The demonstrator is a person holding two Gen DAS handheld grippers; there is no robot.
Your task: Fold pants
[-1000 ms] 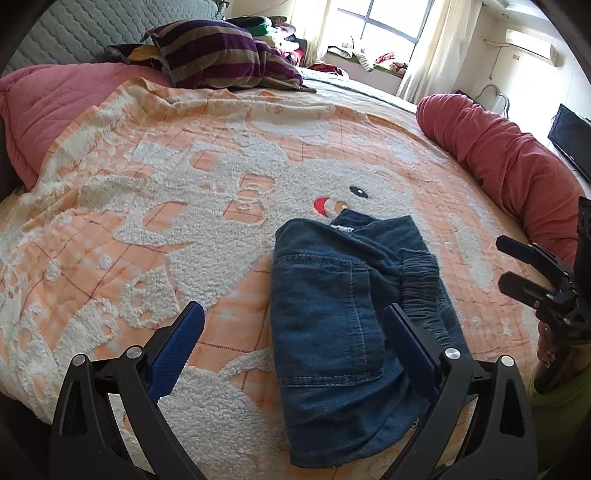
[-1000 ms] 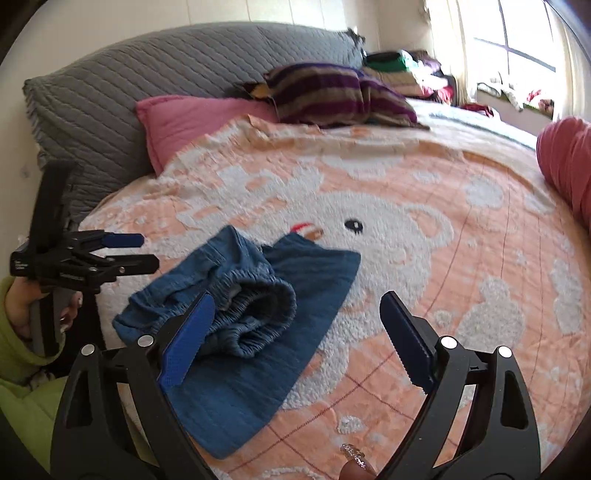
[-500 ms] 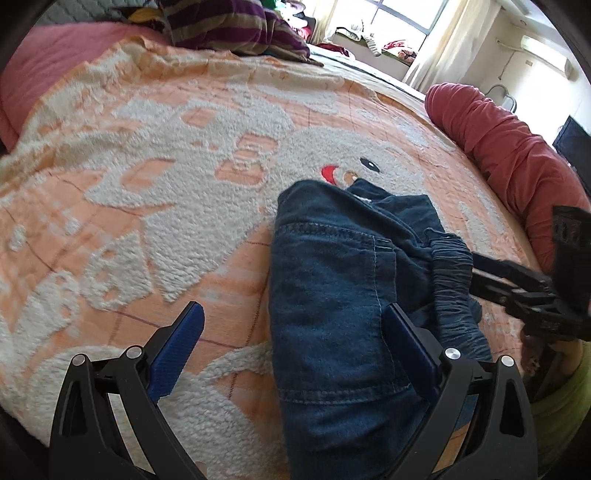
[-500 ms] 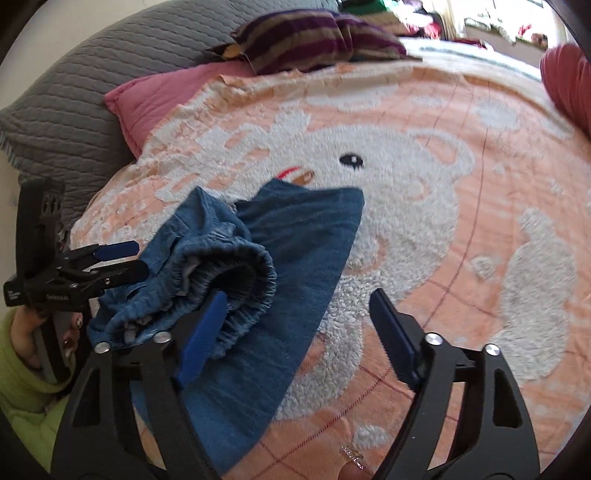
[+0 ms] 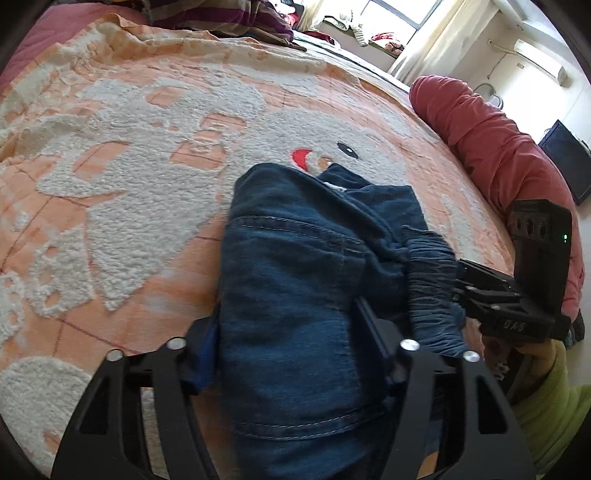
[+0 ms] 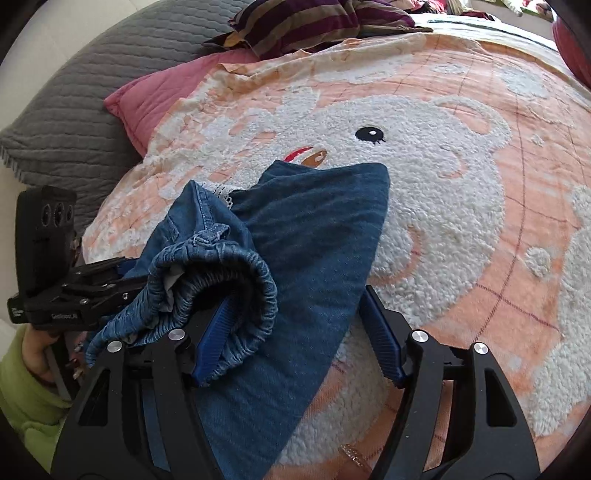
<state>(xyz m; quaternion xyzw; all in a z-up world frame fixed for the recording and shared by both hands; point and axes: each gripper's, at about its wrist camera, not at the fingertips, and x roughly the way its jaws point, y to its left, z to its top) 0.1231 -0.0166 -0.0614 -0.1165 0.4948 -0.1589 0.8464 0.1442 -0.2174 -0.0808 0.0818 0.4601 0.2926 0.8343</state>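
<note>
Folded dark blue denim pants [image 5: 295,280] lie on the bed near its front edge; they also show in the right wrist view [image 6: 295,258]. My left gripper [image 5: 288,332] is open, its fingers straddling the folded pant body. My right gripper [image 6: 299,332] is open too; its left finger [image 6: 214,332] sits inside the bunched elastic waistband [image 6: 236,266], its right finger [image 6: 380,332] beside the flat fold. Each gripper shows from the side in the other's view, the right one [image 5: 491,295] against the waistband, the left one [image 6: 92,291] with its tips hidden behind denim.
The pants rest on an orange and white bear blanket [image 5: 147,184]. A red bolster [image 5: 491,147] runs along the right edge. A pink pillow [image 6: 166,92], a grey quilted pillow [image 6: 66,103] and a striped pillow [image 6: 314,22] lie at the head.
Both grippers moved forward and down onto the pants. The left gripper now straddles the fold, and the right gripper's left finger has slid into the waistband.
</note>
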